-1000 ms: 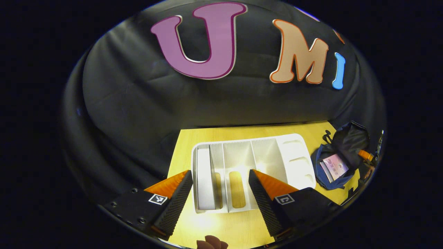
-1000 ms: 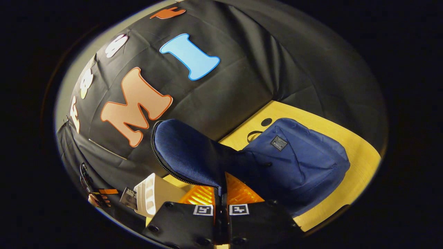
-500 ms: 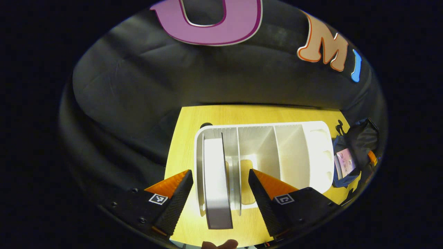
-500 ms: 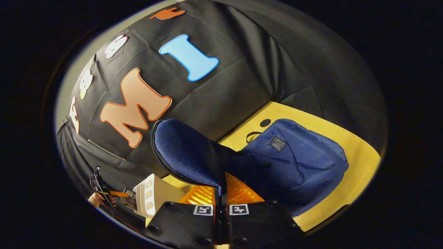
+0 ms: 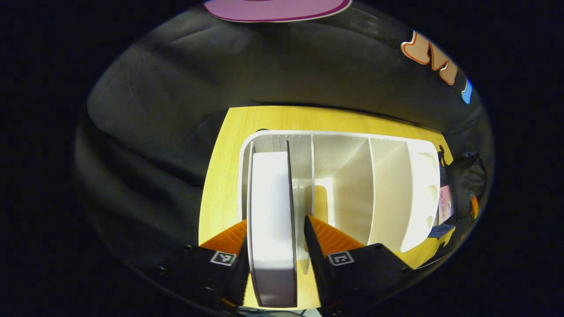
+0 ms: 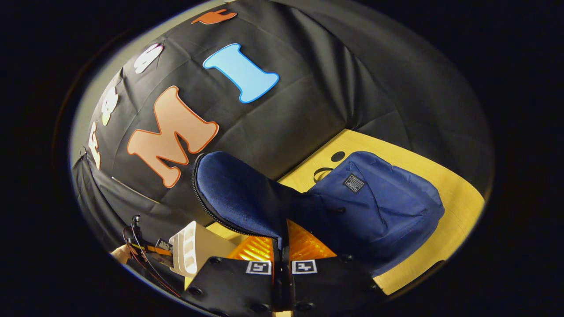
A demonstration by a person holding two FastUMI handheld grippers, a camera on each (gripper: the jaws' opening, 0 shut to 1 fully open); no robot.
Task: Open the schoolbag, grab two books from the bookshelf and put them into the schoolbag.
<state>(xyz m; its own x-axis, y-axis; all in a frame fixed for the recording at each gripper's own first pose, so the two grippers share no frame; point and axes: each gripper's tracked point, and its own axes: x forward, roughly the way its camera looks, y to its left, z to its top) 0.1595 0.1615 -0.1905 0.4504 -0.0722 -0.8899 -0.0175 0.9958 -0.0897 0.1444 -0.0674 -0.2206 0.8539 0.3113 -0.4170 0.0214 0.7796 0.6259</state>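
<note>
- Book (image 5: 272, 229) is standing upright in the leftmost slot of the white bookshelf (image 5: 387, 185), page edge facing you, its near end sticking out past the shelf's front.
- Your left gripper (image 5: 274, 246) is straddling that book, one finger on each side. The fingers (image 5: 324, 235) are sitting close against the covers, but I cannot tell whether they are actually pressing.
- The shelf's other slots to the right are showing bare white dividers.
- Bookshelf is sitting on the yellow wooden counter (image 5: 220, 185), back edge near the black cloth wall.
- Schoolbag (image 6: 374, 207) is lying on the counter just beside the shelf's right end. In the left gripper view the bag (image 5: 462, 185) is gaping open, with a pink-covered book (image 5: 445, 204) lying inside.
- In the right gripper view the bag is blue, with a small dark label patch on its front pocket and a loop handle at the top.
- Your right gripper (image 6: 281, 253) is clenched on the bag's flap (image 6: 238, 198), both fingers pinching the blue fabric and holding it up, the zip edge running along the flap's left side.
- White shelf end (image 6: 189, 248) is showing low left in the right gripper view, with the other gripper and a hand (image 6: 120, 253) just beyond it, partly cut off.
</note>
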